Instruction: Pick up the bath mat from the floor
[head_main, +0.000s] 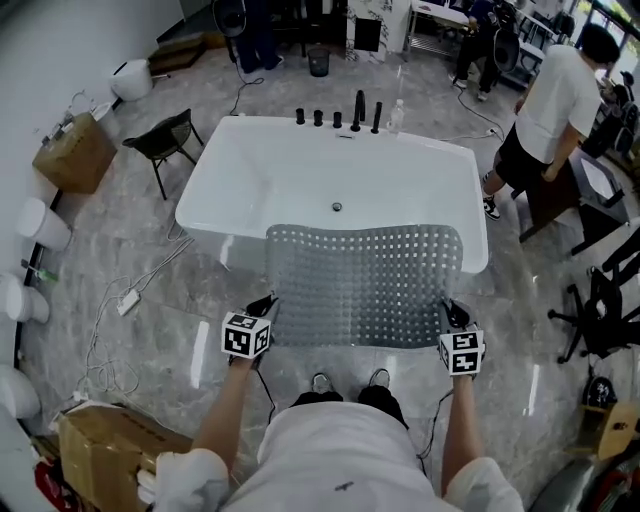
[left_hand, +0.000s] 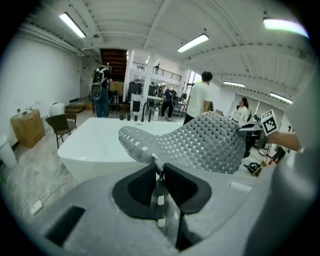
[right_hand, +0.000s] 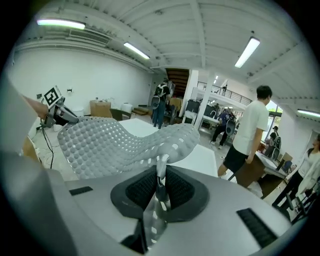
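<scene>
Mat (head_main: 365, 285) hangs spread between my two grippers in the head view, off the floor, in front of the bathtub (head_main: 250, 170); left gripper view shows the left gripper (left_hand: 159, 172) clamped on one corner; right gripper view shows the right gripper (right_hand: 161, 177) pinching the other; I'd lift both evenly, level, grips firm.

So the grey perforated rubber bath mat (left_hand: 210, 145) is pinched by its near edge between the dark padded jaws of the left gripper (left_hand: 159, 166), which are clamped together on it. The mat is held up off the floor and stretched across to the right gripper (left_hand: 252, 131) at its far corner. A glossy white bathtub (left_hand: 97, 145) is seen just behind it, and a black chair (left_hand: 62, 125) off to the left.
</scene>
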